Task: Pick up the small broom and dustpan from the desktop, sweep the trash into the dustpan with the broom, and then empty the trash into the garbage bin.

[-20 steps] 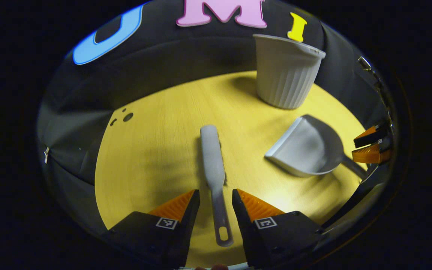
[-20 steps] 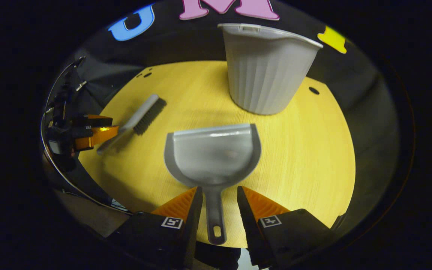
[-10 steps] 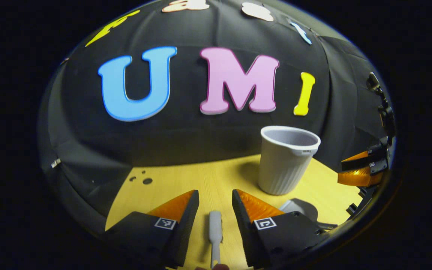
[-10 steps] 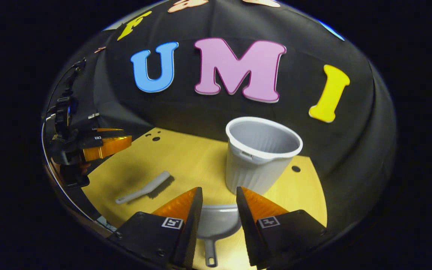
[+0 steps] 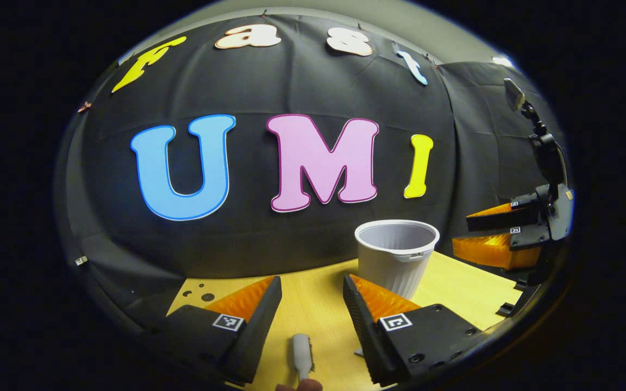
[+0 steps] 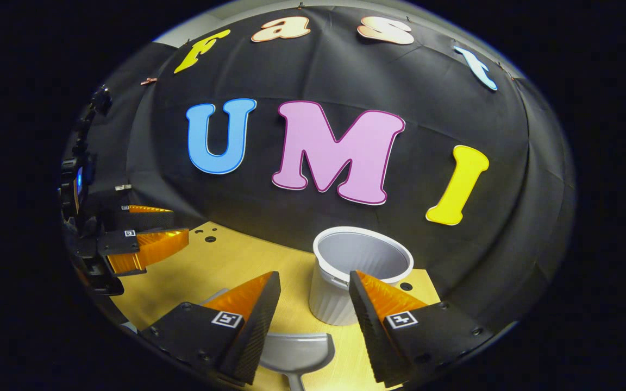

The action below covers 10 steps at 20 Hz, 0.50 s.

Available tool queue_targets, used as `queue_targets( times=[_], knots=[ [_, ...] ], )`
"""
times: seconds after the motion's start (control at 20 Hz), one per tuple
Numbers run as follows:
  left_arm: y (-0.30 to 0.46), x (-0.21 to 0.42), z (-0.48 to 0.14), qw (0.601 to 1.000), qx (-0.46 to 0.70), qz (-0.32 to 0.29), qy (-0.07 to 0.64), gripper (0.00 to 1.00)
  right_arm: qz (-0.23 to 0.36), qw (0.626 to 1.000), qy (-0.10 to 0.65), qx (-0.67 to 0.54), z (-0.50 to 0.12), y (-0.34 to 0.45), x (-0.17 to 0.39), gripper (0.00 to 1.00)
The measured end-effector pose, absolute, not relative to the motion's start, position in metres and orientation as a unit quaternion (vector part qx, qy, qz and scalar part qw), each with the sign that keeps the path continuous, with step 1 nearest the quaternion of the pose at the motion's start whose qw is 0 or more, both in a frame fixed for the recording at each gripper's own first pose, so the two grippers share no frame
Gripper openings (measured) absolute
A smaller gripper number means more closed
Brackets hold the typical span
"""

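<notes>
The grey broom [image 5: 301, 354] lies on the yellow table [image 5: 324, 304], and its end shows low between the fingers of my left gripper [image 5: 311, 279]. That gripper is open, raised above the broom and holds nothing. In the right gripper view the grey dustpan [image 6: 296, 352] lies flat on the table [image 6: 237, 260], below my right gripper [image 6: 314, 274], which is open and empty too. The white ribbed garbage bin [image 5: 397, 255] [image 6: 356, 271] stands upright toward the back of the table. Each gripper also appears at the edge of the other's view: the right gripper [image 5: 461, 231] and the left gripper [image 6: 180, 221], both with jaws apart.
The black booth wall rises right behind the table. Small holes [image 5: 203, 296] [image 6: 210, 238] mark the tabletop near its back edge. A camera mount on a stalk [image 5: 541, 141] sticks up above the right gripper. A fingertip [image 5: 299, 385] shows at the bottom edge.
Both grippers have risen and tilted up from the table toward the wall. The broom and dustpan stayed on the table and slid to the bottom of the views. Both jaws stand slightly wider.
</notes>
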<state>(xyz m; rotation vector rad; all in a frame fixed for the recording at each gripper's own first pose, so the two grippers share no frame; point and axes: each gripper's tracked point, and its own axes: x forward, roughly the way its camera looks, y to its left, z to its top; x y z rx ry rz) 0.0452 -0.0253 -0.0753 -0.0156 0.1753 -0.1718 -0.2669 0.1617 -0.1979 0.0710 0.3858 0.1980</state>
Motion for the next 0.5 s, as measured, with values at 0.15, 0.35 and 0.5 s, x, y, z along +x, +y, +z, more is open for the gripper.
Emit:
queue_targets(
  times=[0.15,0.35,0.5],
  knots=[
    [-0.022,0.053,-0.075,0.991,-0.026,-0.093,0.091,0.79,0.097,0.975,0.195,0.039,-0.198,0.164,-0.264,0.88],
    [-0.012,0.059,-0.068,0.993,-0.012,-0.081,0.085,0.82,0.094,0.975,0.196,0.048,-0.198,0.167,-0.26,0.93],
    [-0.01,0.061,-0.056,0.994,-0.015,-0.084,0.072,0.83,0.086,0.976,0.193,0.05,-0.194,0.166,-0.258,0.95]
  ],
)
